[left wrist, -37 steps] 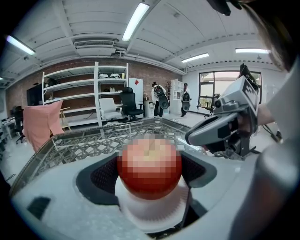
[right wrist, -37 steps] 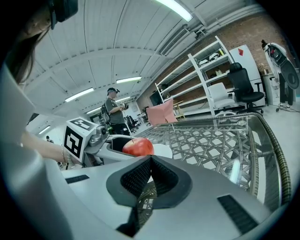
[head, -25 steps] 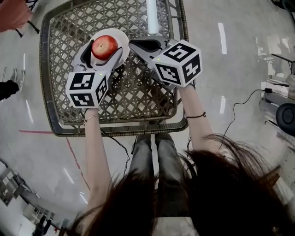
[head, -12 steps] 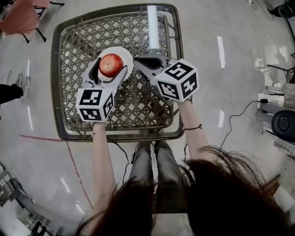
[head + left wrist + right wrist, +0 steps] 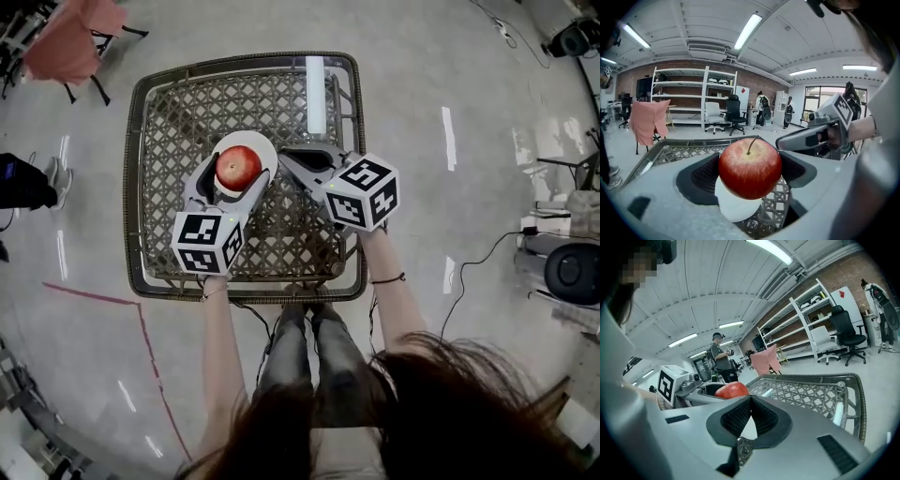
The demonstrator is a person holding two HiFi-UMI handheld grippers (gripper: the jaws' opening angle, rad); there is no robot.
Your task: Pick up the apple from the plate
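Though mostly hidden, plate (image 5: 736, 207) (beneath clamped apple (image 5: 750, 168))

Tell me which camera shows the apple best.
The left gripper view: the apple sits large, stem visible, between that gripper's fingers. The head view shows it small from above; the right gripper view, only its top.

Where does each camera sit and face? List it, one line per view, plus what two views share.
Head view: on the person's head, looking steeply down at the wicker table, left gripper and right gripper; forearms and hair show.
Left gripper view: on the left gripper, looking along jaws closed on the apple.
Right gripper view: on the right gripper, along shut jaws across the table.
Shared: both gripper views show the apple.
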